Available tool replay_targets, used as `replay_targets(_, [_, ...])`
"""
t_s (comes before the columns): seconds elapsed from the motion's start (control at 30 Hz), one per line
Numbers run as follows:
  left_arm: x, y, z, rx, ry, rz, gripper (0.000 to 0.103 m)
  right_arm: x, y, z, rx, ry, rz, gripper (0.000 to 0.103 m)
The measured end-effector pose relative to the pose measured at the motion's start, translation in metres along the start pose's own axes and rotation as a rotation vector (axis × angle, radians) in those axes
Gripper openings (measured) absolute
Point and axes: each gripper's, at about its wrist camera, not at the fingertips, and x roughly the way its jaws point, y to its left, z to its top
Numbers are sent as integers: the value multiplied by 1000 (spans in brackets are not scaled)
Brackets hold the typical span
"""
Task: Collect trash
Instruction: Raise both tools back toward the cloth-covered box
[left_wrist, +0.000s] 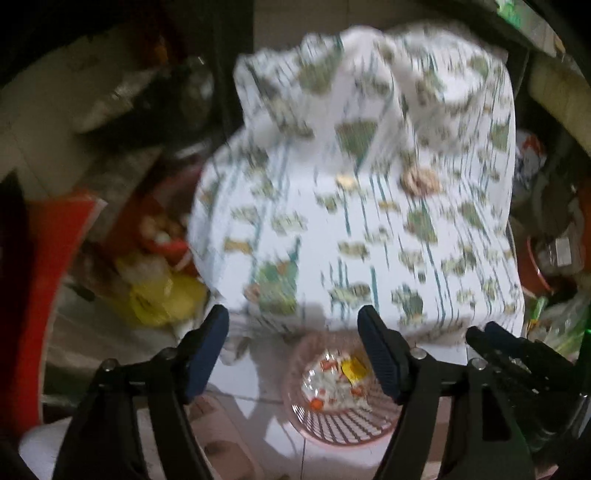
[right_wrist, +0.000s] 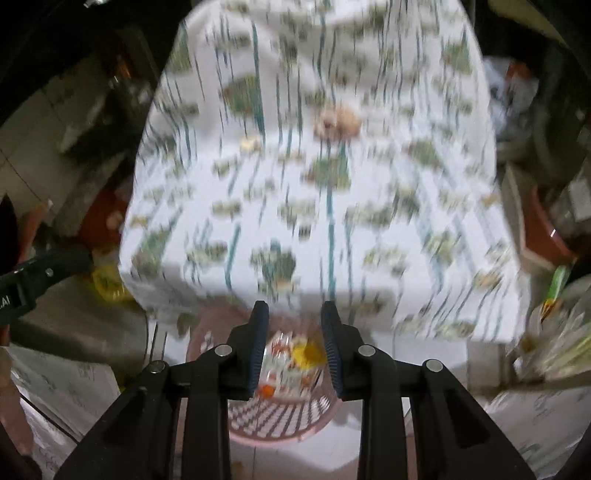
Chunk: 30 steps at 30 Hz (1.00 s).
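A pink mesh basket (left_wrist: 343, 432) stands on the floor at the near edge of a table draped in a white cloth with green print (left_wrist: 369, 240). Inside it lie white, red and yellow wrappers (left_wrist: 352, 369). On the cloth rest a crumpled brownish scrap (left_wrist: 421, 180) and a small yellowish scrap (left_wrist: 345, 180). My left gripper (left_wrist: 293, 317) hangs open above the basket with nothing between its blue pads. My right gripper (right_wrist: 294, 308) also hovers over the basket (right_wrist: 277, 417), its jaws a narrow gap apart and holding nothing. Both views are blurred.
A yellow bag (left_wrist: 162, 295) and red items (left_wrist: 62, 240) lie on the floor left of the table. A reddish-brown bowl (left_wrist: 532, 266) and a green packet (right_wrist: 557, 284) sit at the right. Pale boxes (right_wrist: 62, 380) flank the basket.
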Motion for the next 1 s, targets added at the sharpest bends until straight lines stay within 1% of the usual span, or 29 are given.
replay_targets(0.1, [-17,7,5,-8,-68,9,78,-15,0,8,-18,-55,-5,34])
replay_targets(0.17, [-30,8,8,-3,-131,31,80,-26,2,13,-26,-102,-14,49])
replay_targets(0.23, [-40,8,12,-2,-183,49,85,-38,4,16,-30,-164,-26,55])
replay_targets(0.27, [-46,7,15,2,-204,49,86,-44,5,18,-36,-186,-30,60])
replay_targets(0.3, [-52,6,19,10,-224,46,88,-49,6,20,-43,-203,-33,63])
replay_targets(0.37, [-65,5,23,20,-265,51,95,-61,9,30,-63,-243,-39,75])
replay_targets(0.4, [-74,4,27,28,-298,60,102,-68,9,34,-67,-262,-38,78])
replay_targets(0.43, [-80,3,28,35,-318,66,103,-77,9,39,-67,-289,-36,84])
replay_targets(0.47, [-89,1,31,44,-350,73,103,-86,9,45,-66,-322,-34,88])
replay_targets(0.5, [-98,0,34,51,-378,74,103,-94,8,49,-66,-348,-36,88])
replay_targets(0.7, [-131,-4,50,43,-462,49,103,-138,3,82,-125,-485,-52,90])
replay_targets(0.73, [-136,-5,54,47,-477,51,103,-145,2,87,-133,-512,-60,92])
replay_targets(0.77, [-141,-6,59,50,-494,52,103,-150,1,90,-134,-533,-66,96])
replay_targets(0.83, [-151,-8,70,41,-525,42,103,-164,-3,99,-121,-600,-67,103])
replay_targets(0.9, [-156,-7,83,24,-540,20,103,-172,-7,108,-103,-644,-66,103])
replay_targets(1.0, [-159,-9,99,7,-559,20,103,-176,-15,125,-68,-663,-71,103])
